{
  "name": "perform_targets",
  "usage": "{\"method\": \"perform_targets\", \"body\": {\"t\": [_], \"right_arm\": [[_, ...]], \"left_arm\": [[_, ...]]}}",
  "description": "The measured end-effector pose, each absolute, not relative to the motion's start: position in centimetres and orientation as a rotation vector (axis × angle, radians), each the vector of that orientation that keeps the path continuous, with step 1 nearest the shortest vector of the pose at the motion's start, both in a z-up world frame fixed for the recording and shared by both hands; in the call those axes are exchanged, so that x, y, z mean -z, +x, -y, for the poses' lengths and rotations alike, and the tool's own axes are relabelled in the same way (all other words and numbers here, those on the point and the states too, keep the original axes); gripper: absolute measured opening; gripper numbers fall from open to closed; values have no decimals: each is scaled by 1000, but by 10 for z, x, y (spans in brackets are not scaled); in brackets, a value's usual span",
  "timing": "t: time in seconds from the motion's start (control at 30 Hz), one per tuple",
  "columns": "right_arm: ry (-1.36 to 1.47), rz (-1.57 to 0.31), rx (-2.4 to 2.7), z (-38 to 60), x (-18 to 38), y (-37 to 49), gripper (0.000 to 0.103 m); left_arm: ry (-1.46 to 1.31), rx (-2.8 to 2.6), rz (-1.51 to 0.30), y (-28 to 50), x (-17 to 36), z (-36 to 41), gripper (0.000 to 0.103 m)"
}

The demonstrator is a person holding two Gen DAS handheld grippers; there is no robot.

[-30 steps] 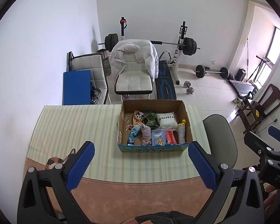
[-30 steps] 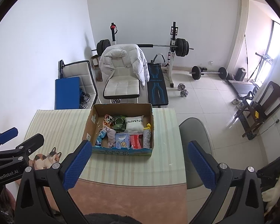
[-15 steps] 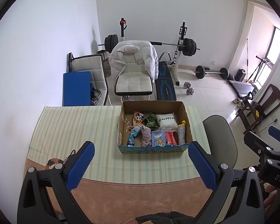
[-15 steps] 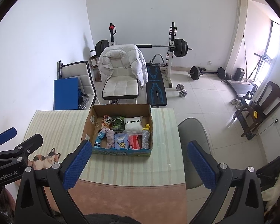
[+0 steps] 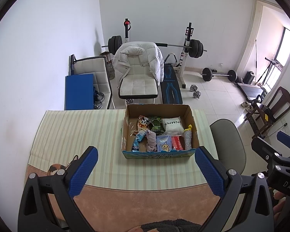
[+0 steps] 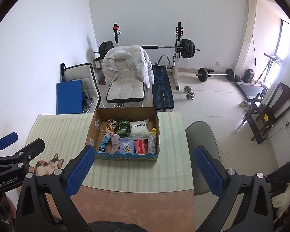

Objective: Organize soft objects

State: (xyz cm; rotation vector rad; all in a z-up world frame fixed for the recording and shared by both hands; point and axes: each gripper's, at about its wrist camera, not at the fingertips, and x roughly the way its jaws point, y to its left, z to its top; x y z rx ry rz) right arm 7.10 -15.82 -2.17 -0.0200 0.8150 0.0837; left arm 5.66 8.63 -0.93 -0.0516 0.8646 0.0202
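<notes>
My left gripper (image 5: 145, 169) and right gripper (image 6: 144, 167) hover spread, empty, above the striped tablecloth (image 5: 77, 133); the open cardboard box (image 5: 158, 155) of soft packets sits mid-table; weight bench (image 5: 171, 86) beyond.

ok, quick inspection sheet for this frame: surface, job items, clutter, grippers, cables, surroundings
Surface: table under a striped cloth, with a cat picture at its near left edge.
Job's things: open cardboard box on the table, holding a white pillow pack, a green snack bag, a pinkish cloth, a blue tissue pack, a red pack and a glittery bottle.
Clutter: nothing seen on the cloth outside the box.
Grippers: left gripper and right gripper open, empty, short of the box.
Cables: nothing seen on the table.
Surroundings: white jacket on a chair, barbell rack, grey chair at the right.
</notes>
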Motion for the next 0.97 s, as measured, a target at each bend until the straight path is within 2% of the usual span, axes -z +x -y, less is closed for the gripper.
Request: {"method": "perform_targets", "body": {"t": [0.97], "right_arm": [[-21,-810,-79,160,21,72,103]], "left_arm": [[-50,-30,-856,60,5,-90,103]]}}
